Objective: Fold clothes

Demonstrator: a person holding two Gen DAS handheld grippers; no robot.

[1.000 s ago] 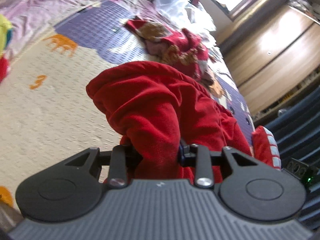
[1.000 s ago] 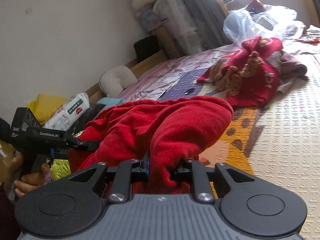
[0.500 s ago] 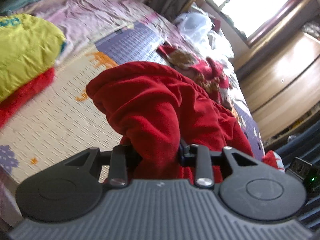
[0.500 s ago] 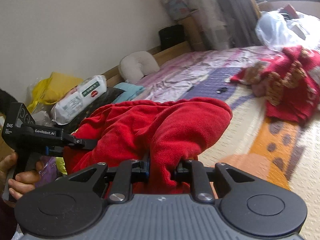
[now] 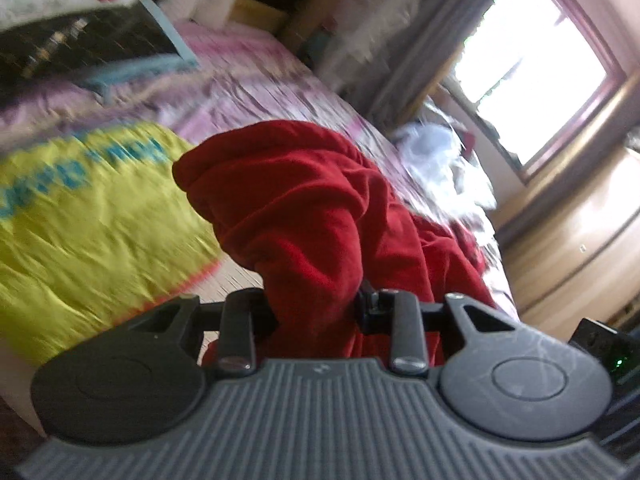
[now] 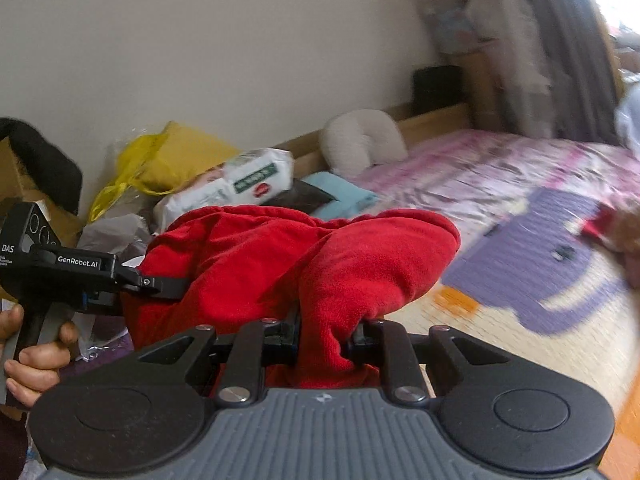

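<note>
A bunched red fleece garment (image 5: pixel 312 216) hangs between both grippers, lifted above the bed. My left gripper (image 5: pixel 316 312) is shut on one end of it; the fingertips are buried in the cloth. My right gripper (image 6: pixel 326 340) is shut on the other end of the red garment (image 6: pixel 320 264). The left gripper also shows in the right wrist view (image 6: pixel 160 286), at the left, clamped on the garment and held by a hand. A folded yellow garment (image 5: pixel 88 216) lies on a red one on the bed, below and left of the left gripper.
The bed has a pink sheet (image 6: pixel 500 168) and a cream and purple play mat (image 6: pixel 552 256). A wipes pack (image 6: pixel 236 184), a yellow bag (image 6: pixel 168 160) and a small pillow (image 6: pixel 362 142) sit by the wall. More red clothes (image 6: pixel 616 228) lie at the far right. A window (image 5: pixel 528 56) and wardrobe (image 5: pixel 580 240) stand beyond.
Both grippers have swung left with the red garment held between them. The yellow folded pile has come close under the left gripper, and the pile of red clothes has slid out to the right.
</note>
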